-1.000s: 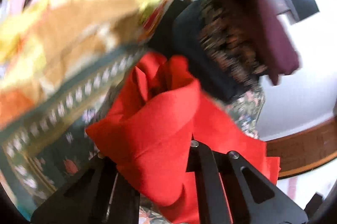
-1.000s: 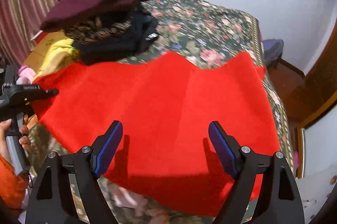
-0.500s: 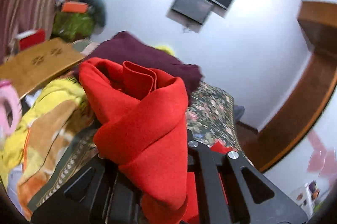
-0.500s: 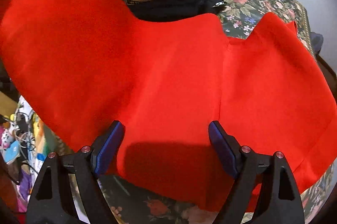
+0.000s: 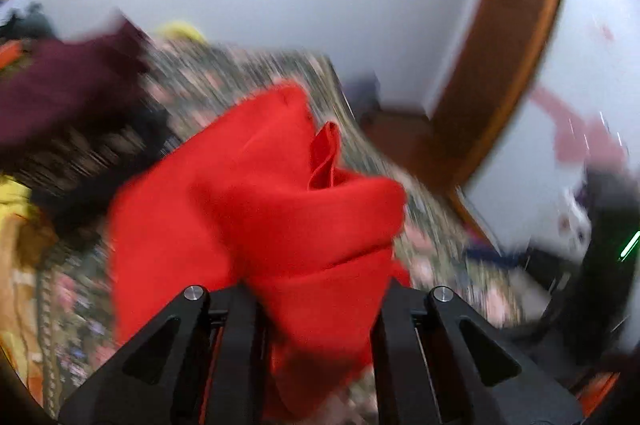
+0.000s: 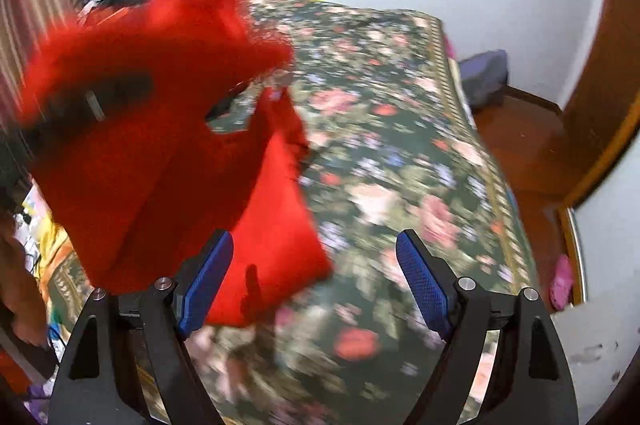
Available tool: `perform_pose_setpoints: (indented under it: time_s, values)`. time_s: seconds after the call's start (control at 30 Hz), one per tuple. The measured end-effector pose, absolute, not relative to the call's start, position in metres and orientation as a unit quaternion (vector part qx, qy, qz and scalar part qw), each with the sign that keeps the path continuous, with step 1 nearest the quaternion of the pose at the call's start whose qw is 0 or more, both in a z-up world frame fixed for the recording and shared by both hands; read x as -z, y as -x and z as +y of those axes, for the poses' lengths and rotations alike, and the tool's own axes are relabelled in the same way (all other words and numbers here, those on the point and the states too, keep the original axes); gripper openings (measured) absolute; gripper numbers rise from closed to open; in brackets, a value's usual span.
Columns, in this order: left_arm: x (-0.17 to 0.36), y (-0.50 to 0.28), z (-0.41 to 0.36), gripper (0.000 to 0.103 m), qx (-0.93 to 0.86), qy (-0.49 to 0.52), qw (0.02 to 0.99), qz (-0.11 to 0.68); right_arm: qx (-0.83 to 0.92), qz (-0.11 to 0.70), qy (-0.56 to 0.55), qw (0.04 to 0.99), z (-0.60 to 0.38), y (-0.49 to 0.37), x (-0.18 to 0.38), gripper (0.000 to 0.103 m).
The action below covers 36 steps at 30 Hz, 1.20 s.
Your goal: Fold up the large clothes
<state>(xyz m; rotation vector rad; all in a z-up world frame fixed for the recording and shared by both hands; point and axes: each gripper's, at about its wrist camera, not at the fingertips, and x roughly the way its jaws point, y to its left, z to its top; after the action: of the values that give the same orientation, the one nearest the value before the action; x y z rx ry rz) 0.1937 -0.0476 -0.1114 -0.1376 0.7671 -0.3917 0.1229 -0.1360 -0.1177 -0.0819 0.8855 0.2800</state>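
Left gripper [image 5: 316, 305] is clamped on a bunched red garment [image 6: 168, 129], lifting it off the floral bed [image 6: 400, 153], probably to shake it flat. Right gripper [image 6: 316, 285] hangs empty, fingers apart, near the hem.

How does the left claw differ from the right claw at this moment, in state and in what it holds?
The left claw is shut on the red garment, which bunches out between its black fingers; the right claw is open and holds nothing. The left claw's pads are hidden by cloth, while the right claw's blue pads show plainly over the floral bedspread. Both have black frames and point toward the bed.
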Motion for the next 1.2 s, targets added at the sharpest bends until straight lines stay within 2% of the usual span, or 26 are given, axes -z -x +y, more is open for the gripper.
perform_pose_setpoints:
  time_s: [0.07, 0.13, 0.27, 0.3, 0.4, 0.5, 0.77, 1.03, 1.2]
  values:
    - [0.141, -0.197, -0.068, 0.008, 0.214, 0.043, 0.874, 0.434, -0.125, 0.431, 0.042, 0.893, -0.144, -0.119, 0.121, 0.081]
    - [0.159, -0.195, -0.078, 0.015, 0.209, 0.015, 0.863, 0.46, -0.119, 0.431, 0.044, 0.894, -0.152, -0.113, 0.12, 0.081]
    - [0.149, -0.178, -0.077, 0.029, 0.218, -0.019, 0.866, 0.45, -0.12, 0.428, 0.044, 0.895, -0.158, -0.105, 0.115, 0.081]
    - [0.143, -0.174, -0.073, 0.035, 0.223, -0.019, 0.866, 0.448, -0.123, 0.425, 0.045, 0.896, -0.158, -0.105, 0.112, 0.081]
    - [0.126, -0.157, -0.064, 0.044, 0.204, -0.029, 0.884, 0.421, -0.135, 0.407, 0.057, 0.902, -0.154, -0.108, 0.1, 0.081]
    - [0.11, -0.142, -0.042, 0.057, 0.181, -0.037, 0.904, 0.387, -0.15, 0.384, 0.069, 0.909, -0.14, -0.113, 0.086, 0.081]
    - [0.108, -0.149, 0.035, 0.061, 0.095, -0.011, 0.92, 0.381, -0.238, 0.369, 0.067, 0.896, -0.082, -0.128, 0.071, 0.081]
    - [0.167, -0.157, 0.074, 0.062, 0.099, 0.083, 0.878, 0.461, -0.22, 0.419, 0.086, 0.876, -0.054, -0.153, 0.121, 0.081]
    - [0.187, -0.148, 0.086, 0.063, 0.107, 0.133, 0.871, 0.461, -0.159, 0.447, 0.125, 0.871, -0.081, -0.161, 0.152, 0.081]
